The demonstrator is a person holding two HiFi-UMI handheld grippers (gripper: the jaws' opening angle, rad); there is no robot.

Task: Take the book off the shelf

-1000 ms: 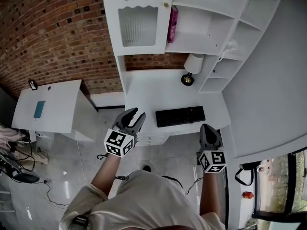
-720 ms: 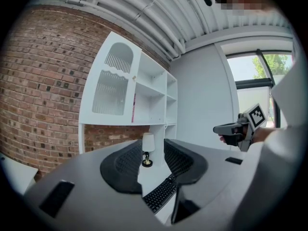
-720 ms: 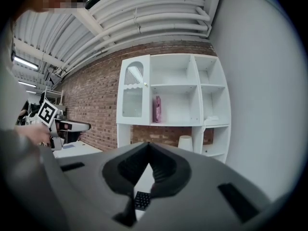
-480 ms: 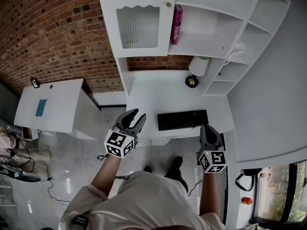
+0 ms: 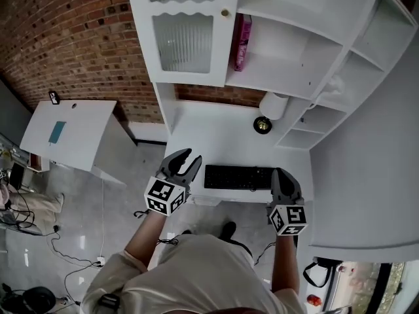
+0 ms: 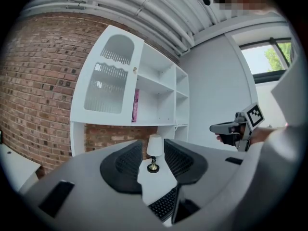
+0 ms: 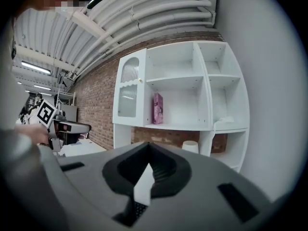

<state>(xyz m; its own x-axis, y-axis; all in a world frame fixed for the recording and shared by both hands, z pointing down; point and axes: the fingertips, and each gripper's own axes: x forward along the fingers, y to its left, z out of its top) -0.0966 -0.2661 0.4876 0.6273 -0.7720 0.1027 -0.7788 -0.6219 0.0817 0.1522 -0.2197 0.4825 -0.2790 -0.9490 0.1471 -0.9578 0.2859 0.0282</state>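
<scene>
Both empty | left gripper (image 5: 192, 156) jaws apart | right gripper (image 5: 281, 172) seemingly closed | book (image 5: 242, 42) shelved

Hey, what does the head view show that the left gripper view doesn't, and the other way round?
Head view only: the blue item on the side table, and the left tongs' marker cube. Left gripper view only: ceiling pipes. Both: pink book, lamp, keyboard, right tongs.
</scene>
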